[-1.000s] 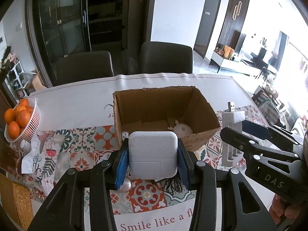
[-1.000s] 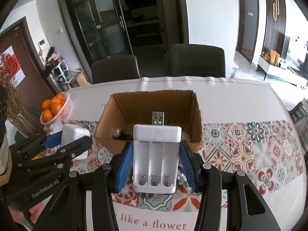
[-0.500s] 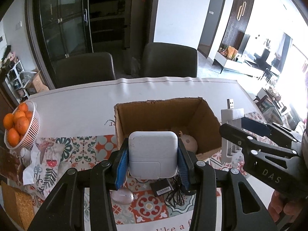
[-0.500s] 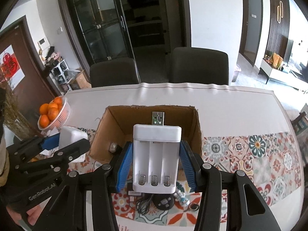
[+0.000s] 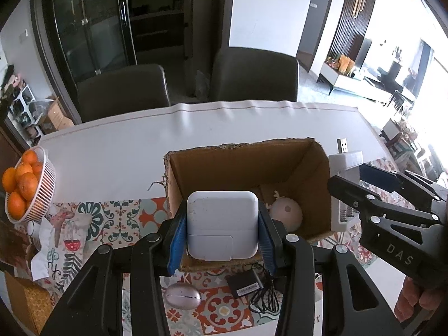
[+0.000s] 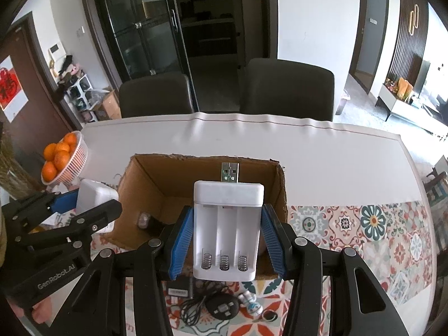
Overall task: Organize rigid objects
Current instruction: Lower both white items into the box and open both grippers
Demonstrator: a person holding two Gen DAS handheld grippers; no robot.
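Over the cardboard box (image 5: 246, 165), left gripper (image 5: 222, 225) pinches white adapter (image 5: 222, 224), right gripper (image 6: 228, 235) pinches battery charger (image 6: 228, 232); only the left view shows the round figurine (image 5: 285, 214); both have advanced since earlier.

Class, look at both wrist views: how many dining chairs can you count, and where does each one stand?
2. Both stand behind the table's far edge: the left chair, in front of the glass cabinet, and the right chair beside it. Others nearer the camera may be out of view.

- Box (image 5: 246, 168): raw brown cardboard, matt, torn rough rim.
- Power adapter (image 5: 222, 225): white plastic, smooth, semi-gloss.
- Battery charger (image 6: 228, 229): white plastic w/ metal springs.
- Tablecloth (image 6: 364, 224): smooth, slight sheen.
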